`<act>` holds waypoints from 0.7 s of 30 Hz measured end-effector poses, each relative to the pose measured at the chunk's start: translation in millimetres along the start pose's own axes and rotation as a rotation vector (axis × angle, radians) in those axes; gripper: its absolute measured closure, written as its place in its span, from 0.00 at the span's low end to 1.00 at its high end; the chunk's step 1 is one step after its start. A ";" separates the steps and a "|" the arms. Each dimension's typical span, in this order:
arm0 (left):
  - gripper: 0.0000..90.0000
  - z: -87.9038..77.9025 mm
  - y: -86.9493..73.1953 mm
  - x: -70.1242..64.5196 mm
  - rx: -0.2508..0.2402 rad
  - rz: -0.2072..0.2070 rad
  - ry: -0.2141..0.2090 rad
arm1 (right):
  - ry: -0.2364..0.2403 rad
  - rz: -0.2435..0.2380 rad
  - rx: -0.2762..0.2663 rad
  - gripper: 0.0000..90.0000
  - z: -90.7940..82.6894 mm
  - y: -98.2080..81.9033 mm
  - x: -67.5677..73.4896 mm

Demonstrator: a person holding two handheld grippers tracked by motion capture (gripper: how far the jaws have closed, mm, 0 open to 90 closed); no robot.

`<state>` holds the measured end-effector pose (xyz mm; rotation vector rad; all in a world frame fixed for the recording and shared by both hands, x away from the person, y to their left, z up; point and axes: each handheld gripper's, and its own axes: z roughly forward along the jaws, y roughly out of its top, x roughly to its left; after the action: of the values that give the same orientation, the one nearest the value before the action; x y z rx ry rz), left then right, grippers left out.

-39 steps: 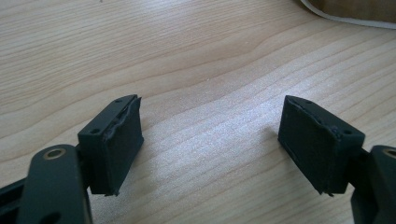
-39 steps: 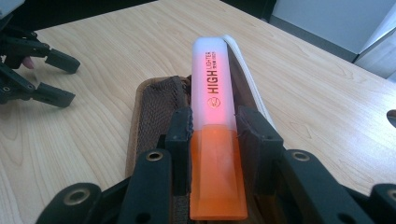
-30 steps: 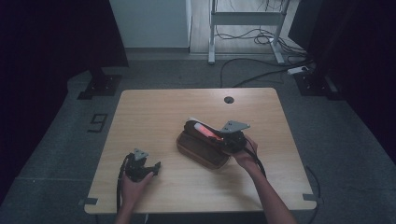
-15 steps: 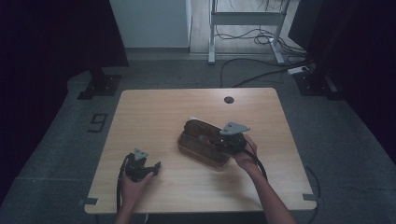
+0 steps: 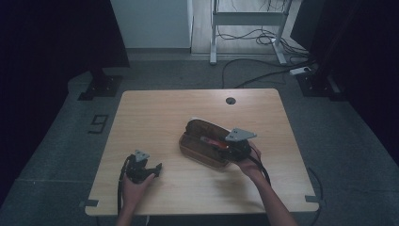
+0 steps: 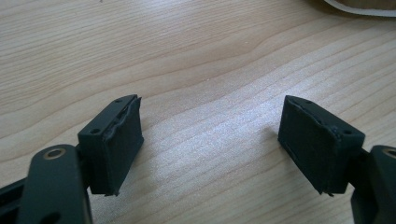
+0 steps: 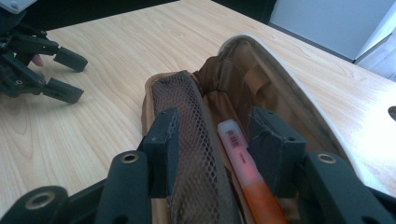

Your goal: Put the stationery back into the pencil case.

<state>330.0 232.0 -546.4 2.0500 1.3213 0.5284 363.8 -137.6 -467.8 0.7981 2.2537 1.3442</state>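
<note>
Between the right jaws: an orange highlighter [image 7: 243, 172] lies lengthwise inside the open brown pencil case [image 7: 210, 93], its pale barcoded end pointing away from the gripper.
Right gripper [image 5: 234, 147]: jaws part-way apart and just been opening; the highlighter sits between them, nearer the right-hand jaw, and the pads do not press on it.
Left-hand jaw of the right gripper: stands against the case's mesh pocket [image 7: 191, 140], at the near wall of the case.
Beyond the right jaws: the case's lid stands up with a pale rim, and the wooden table [image 7: 116, 42] spreads past it.
Pencil case in the high view [image 5: 202, 141]: lies just ahead of the right gripper near the table's middle, with the highlighter [image 5: 210, 140] showing as a red streak inside.
Left gripper [image 5: 141, 167]: rests low over the table near its front edge, well apart from the case.
Left jaws: wide apart, bare wood between them.
Far off to the upper left of the right jaws: the left gripper [image 7: 60, 74], jaws spread.
</note>
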 end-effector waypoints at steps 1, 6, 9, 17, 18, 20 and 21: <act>0.24 0.1 0.0 -0.1 -0.001 -0.001 0.000 | 0.002 0.009 -0.004 0.56 -1.0 -1.6 0.6; 0.24 0.0 0.0 -0.1 -0.001 -0.001 0.000 | -0.004 0.033 -0.012 0.55 -10.3 -10.9 0.1; 0.24 0.1 0.0 -0.1 -0.001 -0.001 0.000 | -0.017 0.055 -0.017 0.54 -18.4 -18.9 -2.2; 0.24 0.1 0.0 -0.1 -0.001 0.000 0.000 | -0.047 0.109 -0.023 0.53 -35.1 -40.3 -9.9; 0.24 0.0 0.0 -0.1 -0.001 0.000 0.000 | -0.051 0.121 -0.025 0.53 -37.2 -43.6 -11.3; 0.24 0.0 0.0 -0.1 -0.001 0.000 0.000 | -0.064 0.148 -0.024 0.53 -44.0 -54.5 -15.9; 0.24 0.0 0.0 -0.1 -0.001 0.000 0.000 | -0.064 0.148 -0.024 0.53 -44.0 -54.5 -15.9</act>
<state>330.0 231.9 -546.4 2.0492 1.3215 0.5291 335.1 -197.5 -495.2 1.0024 2.1618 1.3877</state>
